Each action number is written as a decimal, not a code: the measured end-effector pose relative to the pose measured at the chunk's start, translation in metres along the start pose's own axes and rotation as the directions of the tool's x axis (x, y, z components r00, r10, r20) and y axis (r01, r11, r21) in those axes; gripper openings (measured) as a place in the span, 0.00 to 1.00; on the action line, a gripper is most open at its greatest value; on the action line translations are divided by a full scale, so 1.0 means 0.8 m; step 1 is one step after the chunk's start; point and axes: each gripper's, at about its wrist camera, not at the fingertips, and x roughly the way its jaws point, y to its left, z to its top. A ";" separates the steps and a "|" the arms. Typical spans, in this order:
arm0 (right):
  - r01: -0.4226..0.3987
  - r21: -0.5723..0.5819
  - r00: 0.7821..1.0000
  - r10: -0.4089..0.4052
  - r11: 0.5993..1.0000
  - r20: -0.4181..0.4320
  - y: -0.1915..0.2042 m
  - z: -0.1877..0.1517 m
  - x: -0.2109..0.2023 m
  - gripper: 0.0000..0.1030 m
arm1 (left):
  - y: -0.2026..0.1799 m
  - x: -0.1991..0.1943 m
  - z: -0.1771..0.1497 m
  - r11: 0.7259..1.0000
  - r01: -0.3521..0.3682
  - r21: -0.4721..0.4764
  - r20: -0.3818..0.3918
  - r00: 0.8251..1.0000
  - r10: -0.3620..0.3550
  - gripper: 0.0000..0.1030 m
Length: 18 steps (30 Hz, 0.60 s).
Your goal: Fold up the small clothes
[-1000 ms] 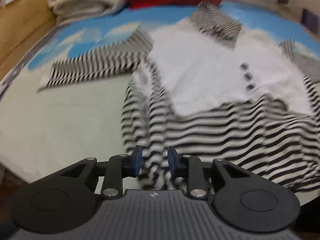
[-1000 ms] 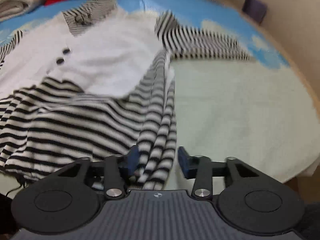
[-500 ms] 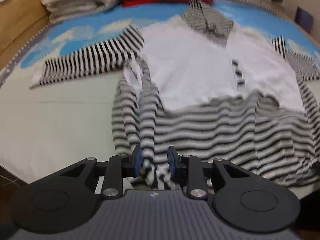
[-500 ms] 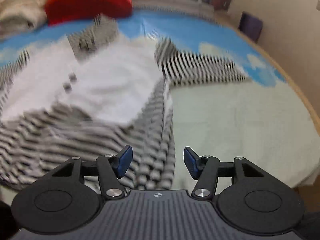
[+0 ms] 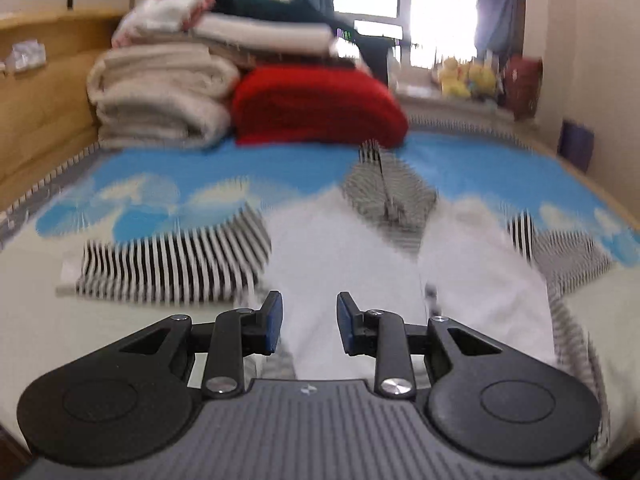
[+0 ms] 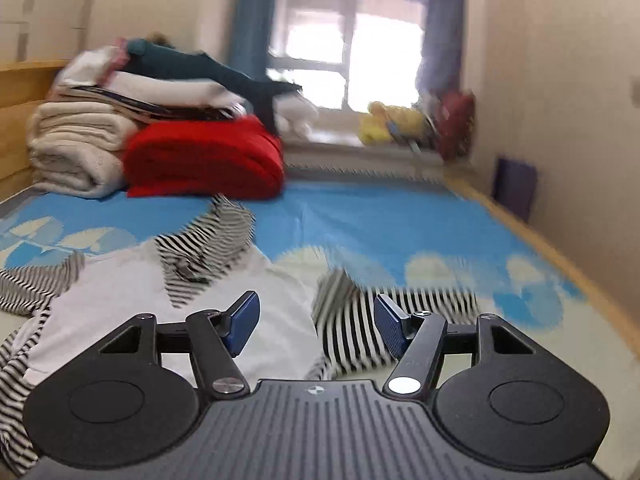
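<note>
Both claws hang empty above the garment. Left gripper (image 5: 309,326) has its blue-padded jaws apart with nothing between them, poised over the white body of the small striped garment (image 5: 352,272). Right gripper (image 6: 316,326) has its jaws spread wider, also holding nothing, over the garment's right edge where white cloth meets a striped sleeve (image 6: 396,316).

Beneath them the garment lies flat on the bed, front up: a white chest panel, a striped collar (image 5: 390,196) at the far end, and black-and-white striped sleeves reaching out to either side, the left sleeve (image 5: 172,268) stretched flat across the cream part of the cover. Striped fabric shows along the near edges, partly hidden by the gripper bodies.

Under it lies a bedspread (image 6: 380,224) printed in blue with pale clouds. Farther back sits a folded red blanket (image 5: 316,108) beside a stack of cream blankets (image 5: 160,96), with more folded clothes piled on top. Behind these, a bright window (image 6: 352,48) with blue curtains and yellow soft toys (image 5: 468,76) on the sill. Both views are motion-blurred.
</note>
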 end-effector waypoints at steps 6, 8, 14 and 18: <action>0.002 0.062 1.000 -0.001 0.998 -0.012 -0.004 -0.009 0.011 0.61 | 0.017 0.065 0.078 0.997 -0.005 0.072 0.125 0.992 -0.004 0.32; 0.003 0.070 1.000 -0.002 0.998 -0.018 -0.005 -0.011 0.012 0.61 | 0.035 0.109 0.093 0.998 -0.023 0.066 0.098 0.995 0.016 0.32; 0.013 0.039 1.000 -0.012 0.999 -0.015 0.002 -0.011 0.011 0.61 | 0.125 0.223 0.076 0.979 -0.192 -0.066 -0.017 0.981 0.191 0.32; 0.025 0.006 0.999 -0.025 1.000 -0.021 0.007 -0.007 0.014 0.61 | 0.203 0.277 0.037 0.934 -0.317 -0.165 -0.153 0.944 0.294 0.32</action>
